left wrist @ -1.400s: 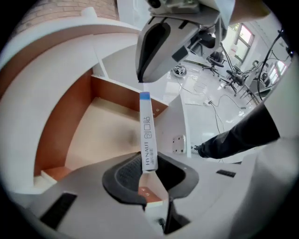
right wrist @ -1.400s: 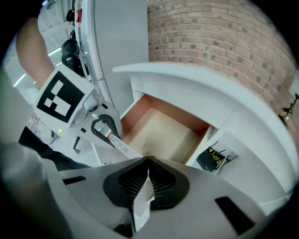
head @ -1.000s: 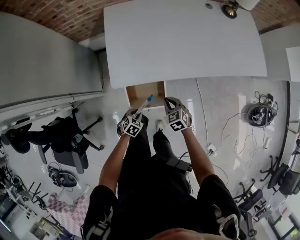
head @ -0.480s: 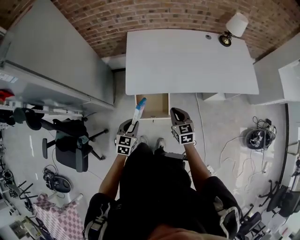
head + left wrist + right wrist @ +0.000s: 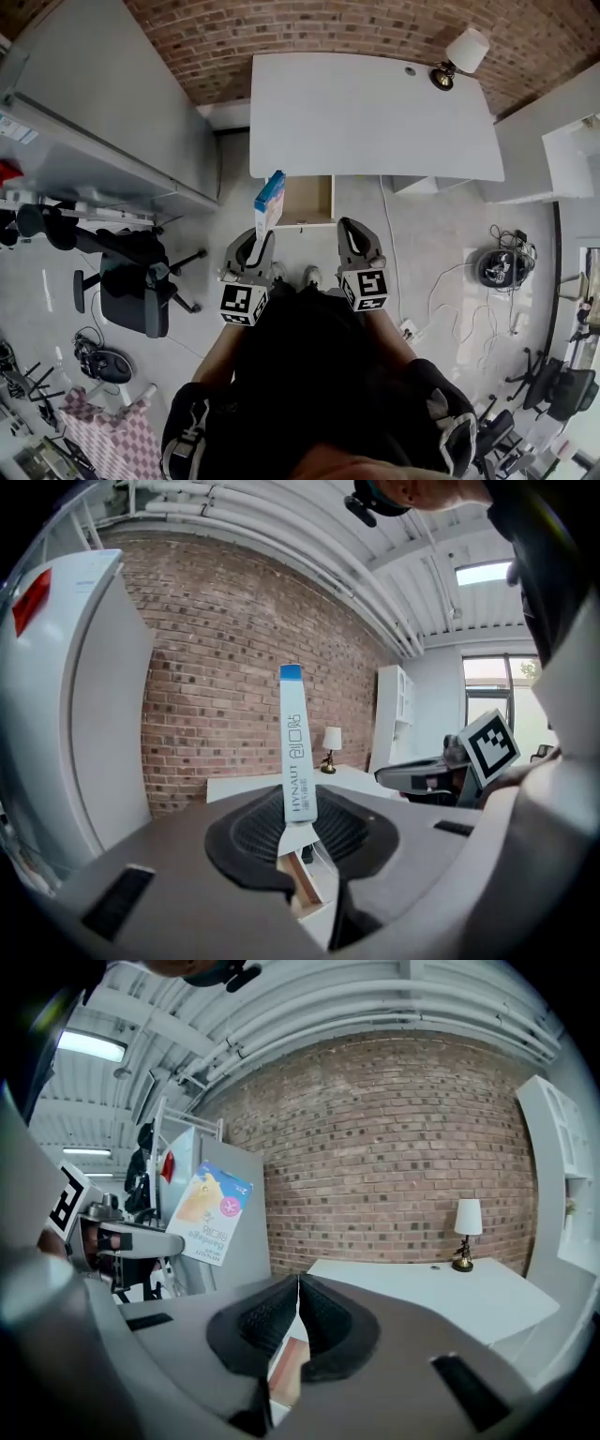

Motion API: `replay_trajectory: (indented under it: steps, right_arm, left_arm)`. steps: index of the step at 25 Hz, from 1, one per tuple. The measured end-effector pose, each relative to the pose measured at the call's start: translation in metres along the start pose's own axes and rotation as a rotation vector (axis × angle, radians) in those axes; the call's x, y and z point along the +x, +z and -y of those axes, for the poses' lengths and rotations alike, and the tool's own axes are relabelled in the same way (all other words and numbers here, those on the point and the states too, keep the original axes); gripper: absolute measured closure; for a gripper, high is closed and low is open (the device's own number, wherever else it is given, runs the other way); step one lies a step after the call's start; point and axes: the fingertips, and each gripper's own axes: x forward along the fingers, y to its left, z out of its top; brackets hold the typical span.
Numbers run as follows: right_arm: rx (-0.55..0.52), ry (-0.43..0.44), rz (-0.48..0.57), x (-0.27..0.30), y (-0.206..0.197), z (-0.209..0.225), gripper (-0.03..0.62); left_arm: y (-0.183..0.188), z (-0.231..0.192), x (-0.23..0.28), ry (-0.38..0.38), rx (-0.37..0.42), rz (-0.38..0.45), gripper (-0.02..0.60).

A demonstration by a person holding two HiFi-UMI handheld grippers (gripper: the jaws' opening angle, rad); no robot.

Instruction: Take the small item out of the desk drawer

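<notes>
We are facing a white desk [image 5: 375, 112] set against a brick wall [image 5: 309, 28], with a lamp [image 5: 459, 56] sitting at its far right corner. The open drawer [image 5: 309, 202] is jutting out below the desk's front edge. An office chair [image 5: 141, 281] is standing to our left, beside a grey cabinet [image 5: 103, 122]. The small box [image 5: 293, 752] is showing "HYNAUT" along its narrow white edge, under a blue tip. We are holding both grippers forward, side by side. The left gripper [image 5: 300, 832] is clamping the box's lower end, keeping it upright over the drawer's left edge. The right gripper [image 5: 297, 1302] is hovering alongside with its jaws pressed together on nothing.
</notes>
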Motion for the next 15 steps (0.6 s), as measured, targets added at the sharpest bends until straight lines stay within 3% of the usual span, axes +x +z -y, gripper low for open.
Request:
replay_trajectory:
  steps: [15]
  right_arm:
    - [-0.006,-0.005,0.051,-0.018,0.020,-0.043,0.566]
  left_arm:
    - [-0.009,0.001,-0.028,-0.052,0.003,0.016,0.497]
